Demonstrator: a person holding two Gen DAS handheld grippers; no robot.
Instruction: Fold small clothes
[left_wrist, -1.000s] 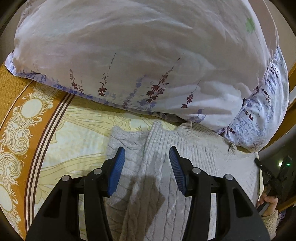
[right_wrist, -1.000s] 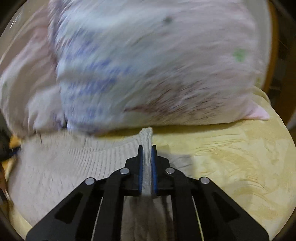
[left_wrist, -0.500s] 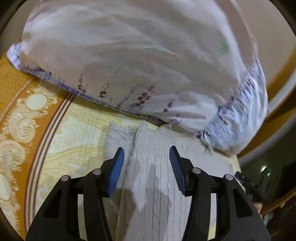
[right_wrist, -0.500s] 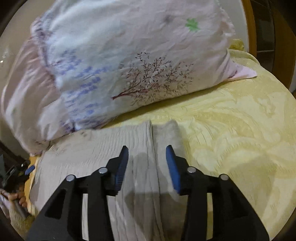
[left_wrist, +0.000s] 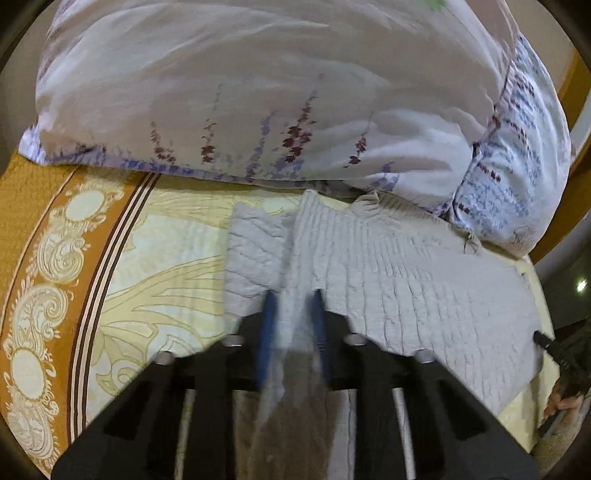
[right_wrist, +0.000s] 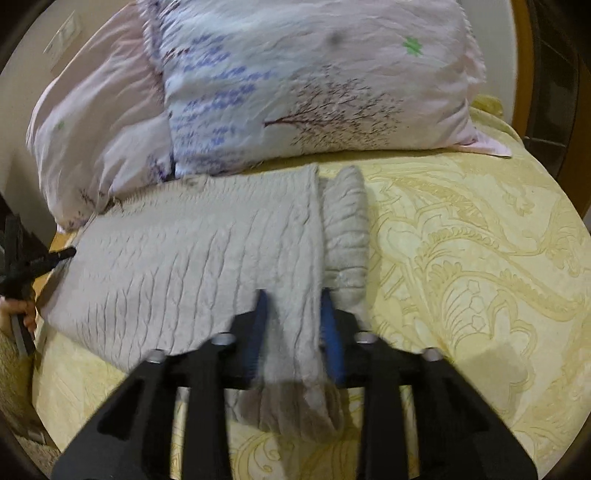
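Note:
A pale grey cable-knit sweater (left_wrist: 406, 266) lies flat on the bed below the pillows, with a sleeve folded along each side. In the left wrist view my left gripper (left_wrist: 291, 295) is closing its blurred blue pads on a raised fold at the sweater's left edge, next to the folded sleeve (left_wrist: 251, 251). The right wrist view shows the same sweater (right_wrist: 184, 251). There my right gripper (right_wrist: 293, 295) is closing too, with the sweater's right edge bunched between its pads beside the other sleeve (right_wrist: 345, 221).
A large floral pillow (left_wrist: 258, 74) presses against the sweater's top edge; another pillow (right_wrist: 314, 74) sits behind it on the right. The yellow patterned bedspread (right_wrist: 461, 258) spreads to the right, and its orange border (left_wrist: 55, 221) runs along the left.
Both grippers stood open over the sweater's side edges half a second ago; now their pads have come together on the fabric. The right gripper had let go and shifted along the edge.

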